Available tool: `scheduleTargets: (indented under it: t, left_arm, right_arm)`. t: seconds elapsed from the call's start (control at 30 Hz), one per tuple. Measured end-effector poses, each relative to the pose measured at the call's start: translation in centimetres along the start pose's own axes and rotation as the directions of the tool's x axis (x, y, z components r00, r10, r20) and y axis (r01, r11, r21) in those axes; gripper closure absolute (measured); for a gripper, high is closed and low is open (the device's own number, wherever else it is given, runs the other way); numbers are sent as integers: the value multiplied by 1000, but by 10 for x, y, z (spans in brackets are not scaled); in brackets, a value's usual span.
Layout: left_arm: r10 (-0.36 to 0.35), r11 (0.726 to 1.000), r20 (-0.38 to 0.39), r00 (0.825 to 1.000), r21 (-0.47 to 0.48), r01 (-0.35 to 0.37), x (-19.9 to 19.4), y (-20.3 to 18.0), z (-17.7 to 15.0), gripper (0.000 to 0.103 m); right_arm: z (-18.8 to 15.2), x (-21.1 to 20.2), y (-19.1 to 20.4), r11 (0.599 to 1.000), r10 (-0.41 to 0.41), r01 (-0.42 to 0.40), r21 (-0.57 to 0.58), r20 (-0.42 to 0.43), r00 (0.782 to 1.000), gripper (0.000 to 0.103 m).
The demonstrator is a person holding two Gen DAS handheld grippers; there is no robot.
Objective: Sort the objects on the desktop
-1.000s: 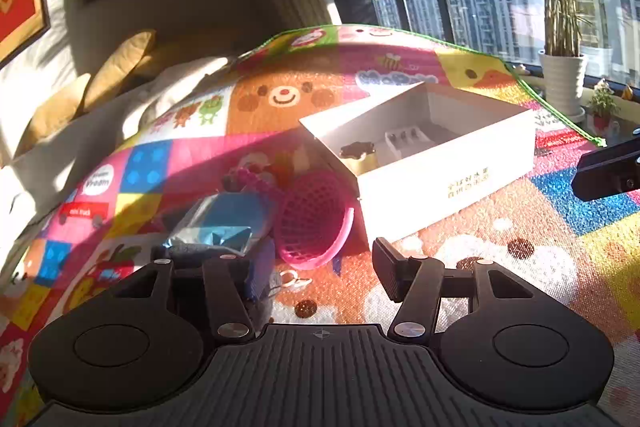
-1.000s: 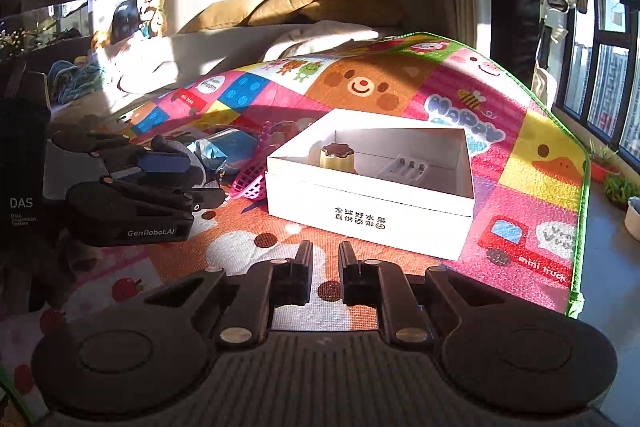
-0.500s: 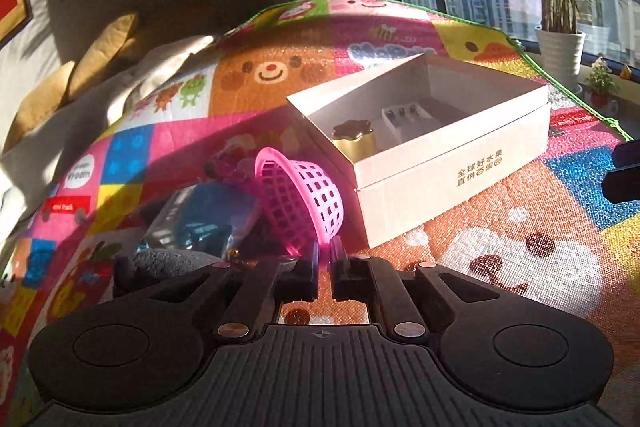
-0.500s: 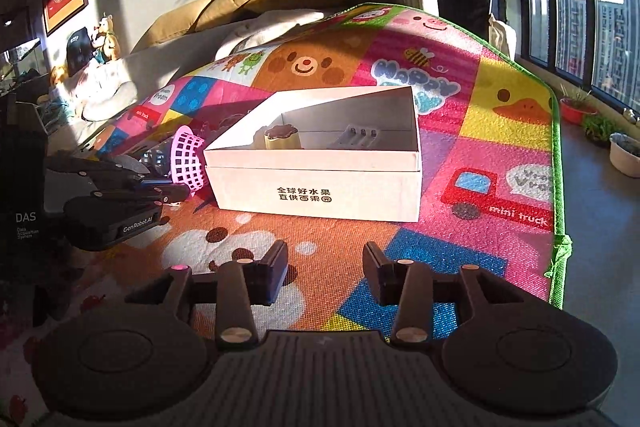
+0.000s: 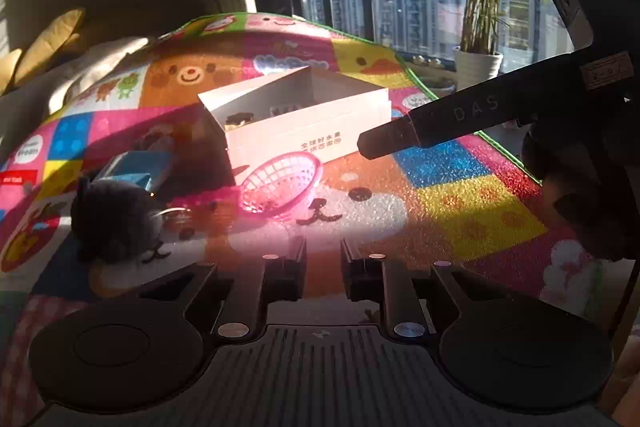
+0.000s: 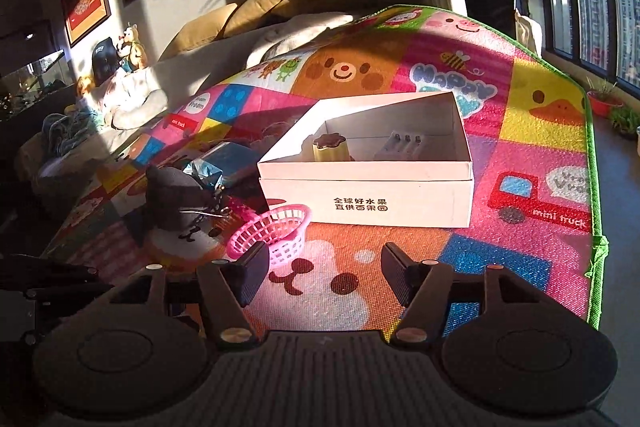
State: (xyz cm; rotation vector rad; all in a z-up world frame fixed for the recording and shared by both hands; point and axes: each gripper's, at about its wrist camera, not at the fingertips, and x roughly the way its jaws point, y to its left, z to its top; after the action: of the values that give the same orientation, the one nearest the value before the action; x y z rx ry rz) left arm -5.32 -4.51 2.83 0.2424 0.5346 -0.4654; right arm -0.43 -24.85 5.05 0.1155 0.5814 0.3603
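A pink mesh basket (image 5: 282, 183) sits upright on the play mat in front of the white box (image 5: 308, 131); it also shows in the right wrist view (image 6: 274, 233). The white box (image 6: 368, 187) holds a yellow jar with a brown lid (image 6: 330, 147) and a small white part (image 6: 402, 145). My left gripper (image 5: 322, 267) is slightly open and empty, just short of the basket. My right gripper (image 6: 324, 265) is open wide and empty, its left finger beside the basket. A dark plush toy (image 5: 114, 215) lies left of the basket.
A blue shiny packet (image 5: 136, 167) lies behind the plush toy. The colourful play mat (image 6: 520, 131) ends at a green edge on the right. Cushions (image 6: 240, 15) lie at the back. A potted plant (image 5: 478, 67) stands by the window.
The left gripper held the pink basket, set it upright in front of the box, let go and drew back. The right gripper opened wide and moved closer to the basket.
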Motion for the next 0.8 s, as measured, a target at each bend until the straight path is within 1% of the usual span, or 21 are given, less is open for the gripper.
scheduleTargets:
  t: [0.03,0.1,0.23,0.27,0.3,0.33,0.37,0.4,0.5,0.6,0.7,0.8]
  left_arm:
    - [22,1000,-6,1000,-21,-22,1,6,-1,66]
    - [58,996,-19,998,-63,-59,3,17,-2,62]
    - [73,990,-22,997,-118,-75,1,30,-5,45]
    - [73,990,-23,997,-123,-75,0,31,-5,41]
    - [72,989,-23,997,-126,-75,0,31,-6,38]
    - [73,989,-21,997,-129,-75,-1,32,-6,30]
    - [75,988,-17,997,-131,-76,-2,33,-6,23]
    - [76,988,-14,997,-132,-77,-3,33,-6,21]
    - [64,988,-8,998,-141,-64,-4,33,-5,19]
    - [46,989,-5,999,-143,-46,-2,27,-4,12]
    - [24,992,2,1000,-128,-24,-2,16,-3,9]
    - [8,995,-4,1000,-95,-8,-1,5,-2,8]
  right_arm:
    - [3,6,2,1000,13,-13,5,-9,1000,40]
    - [10,25,6,1000,19,-19,12,-32,999,47]
    - [22,65,6,998,29,-25,55,-85,996,50]
    - [23,74,6,997,34,-27,67,-106,994,57]
    - [23,82,6,997,43,-34,72,-133,990,71]
    - [22,87,6,997,49,-38,72,-154,987,78]
    - [20,91,7,997,46,-34,71,-175,984,88]
    - [18,90,7,998,31,-21,60,-172,985,93]
    - [14,68,6,1000,-13,15,14,-121,993,96]
    - [9,40,7,996,-69,65,-58,-76,995,97]
    - [-5,9,13,978,-133,126,-164,-27,991,97]
    - [-21,-17,23,954,-144,145,-262,22,989,96]
